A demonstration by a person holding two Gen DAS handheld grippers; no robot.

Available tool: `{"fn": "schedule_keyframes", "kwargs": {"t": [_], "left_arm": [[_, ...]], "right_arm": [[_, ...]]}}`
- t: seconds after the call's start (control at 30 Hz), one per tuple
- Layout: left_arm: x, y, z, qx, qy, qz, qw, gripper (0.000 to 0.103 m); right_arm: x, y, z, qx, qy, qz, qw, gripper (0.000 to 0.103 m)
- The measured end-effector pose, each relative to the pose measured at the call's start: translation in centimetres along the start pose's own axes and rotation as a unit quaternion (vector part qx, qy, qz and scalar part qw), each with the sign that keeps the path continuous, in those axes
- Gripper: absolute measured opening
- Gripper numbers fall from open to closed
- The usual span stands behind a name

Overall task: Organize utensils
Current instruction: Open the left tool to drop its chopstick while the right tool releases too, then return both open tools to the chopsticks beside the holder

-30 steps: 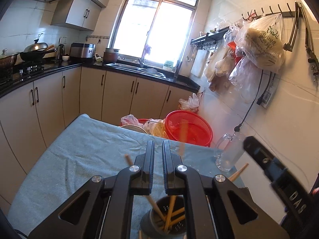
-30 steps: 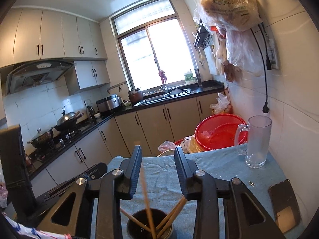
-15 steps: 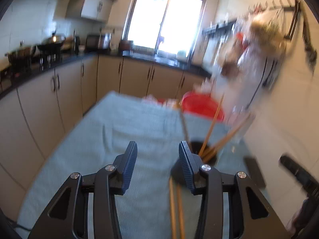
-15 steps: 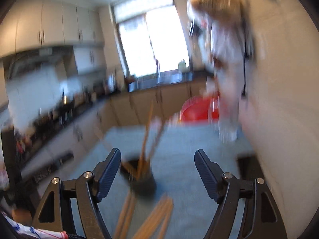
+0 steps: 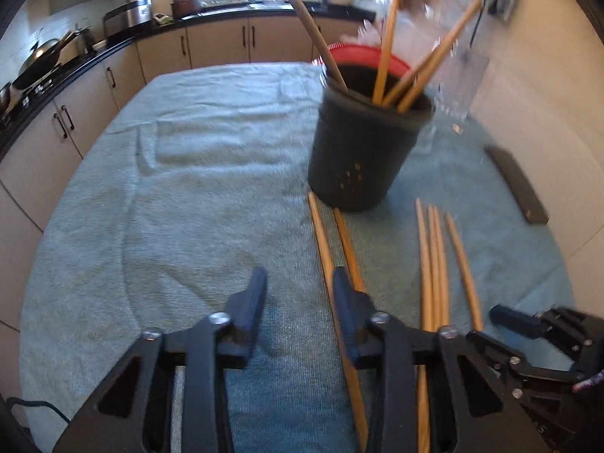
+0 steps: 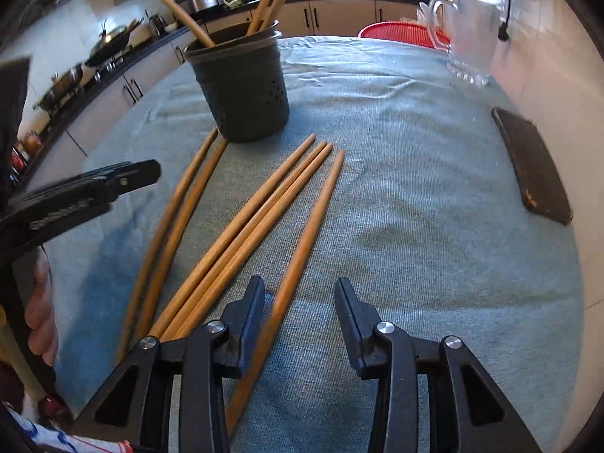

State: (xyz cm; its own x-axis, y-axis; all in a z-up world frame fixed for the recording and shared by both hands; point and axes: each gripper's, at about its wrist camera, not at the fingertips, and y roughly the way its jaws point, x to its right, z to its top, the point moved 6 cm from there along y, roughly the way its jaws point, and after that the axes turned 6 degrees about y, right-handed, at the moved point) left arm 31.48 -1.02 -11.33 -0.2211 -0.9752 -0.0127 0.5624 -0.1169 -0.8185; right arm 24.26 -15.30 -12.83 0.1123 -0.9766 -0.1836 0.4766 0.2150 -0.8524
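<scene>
We see a kitchen bench (image 5: 170,196) under a teal towel, wide bare cloth at its left, the wall close on the right. Six loose chopsticks (image 6: 241,234) lie before the black holder (image 6: 241,87), which now stands farther ahead than a second ago. Both grippers have dropped low. The left hand-held gripper (image 5: 298,294) and right hand-held gripper (image 6: 300,296) have just narrowed, jaws still apart, gripping nothing; one chopstick lies between the right's.
</scene>
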Motion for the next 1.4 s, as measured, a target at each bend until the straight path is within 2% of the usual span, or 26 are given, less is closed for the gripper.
{"fn": "schedule_keyframes", "kwargs": {"t": [0.13, 0.37, 0.47, 0.57, 0.63, 0.77, 0.93, 1.03, 1.07, 1.2, 1.27, 1.4], "left_arm": [[0.6, 1.7, -0.3, -0.028, 0.011, 0.004, 0.9995, 0.017], [0.9, 2.3, 0.1, -0.039, 0.013, 0.005, 0.9992, 0.016], [0.6, 2.1, 0.2, -0.039, -0.003, -0.025, 0.9989, 0.015], [-0.3, 1.3, 0.5, -0.023, -0.049, -0.077, 0.9956, 0.015], [-0.4, 1.2, 0.7, -0.024, -0.054, -0.084, 0.9947, 0.015], [0.3, 2.2, 0.4, -0.038, -0.028, -0.072, 0.9963, 0.015], [1.1, 2.0, 0.2, -0.031, 0.007, -0.050, 0.9982, 0.015], [1.2, 2.3, -0.2, -0.047, 0.034, -0.009, 0.9982, 0.010], [1.2, 2.2, -0.2, -0.043, 0.042, -0.003, 0.9982, 0.010], [1.6, 2.5, 0.1, -0.063, 0.053, 0.015, 0.9965, 0.010], [1.3, 2.7, 0.5, -0.075, 0.040, 0.000, 0.9964, 0.010], [0.3, 2.4, 1.3, -0.067, -0.040, -0.080, 0.9937, 0.009]], "right_arm": [[-0.7, 0.2, 0.0, -0.001, -0.028, -0.030, 0.999, 0.042], [-0.9, 0.4, 0.1, -0.003, -0.042, -0.041, 0.998, 0.041], [-0.7, 0.4, 0.2, -0.004, -0.041, -0.038, 0.998, 0.041], [-0.8, 0.4, 0.0, -0.002, -0.043, -0.035, 0.998, 0.041], [-0.8, 0.5, 0.1, 0.001, -0.046, -0.035, 0.998, 0.041], [-0.8, 0.5, 0.2, 0.002, -0.044, -0.034, 0.998, 0.042], [-0.8, 0.3, 0.1, 0.003, -0.042, -0.029, 0.999, 0.041], [-0.7, 0.4, 0.2, 0.004, -0.043, -0.030, 0.999, 0.042], [-0.7, 0.4, 0.2, 0.005, -0.044, -0.031, 0.999, 0.042], [-0.9, 0.5, 0.3, -0.005, -0.045, -0.040, 0.998, 0.042], [-1.0, 0.7, 0.7, -0.020, -0.043, -0.042, 0.998, 0.042], [-0.7, 1.0, 1.1, -0.036, -0.042, -0.037, 0.998, 0.041]]}}
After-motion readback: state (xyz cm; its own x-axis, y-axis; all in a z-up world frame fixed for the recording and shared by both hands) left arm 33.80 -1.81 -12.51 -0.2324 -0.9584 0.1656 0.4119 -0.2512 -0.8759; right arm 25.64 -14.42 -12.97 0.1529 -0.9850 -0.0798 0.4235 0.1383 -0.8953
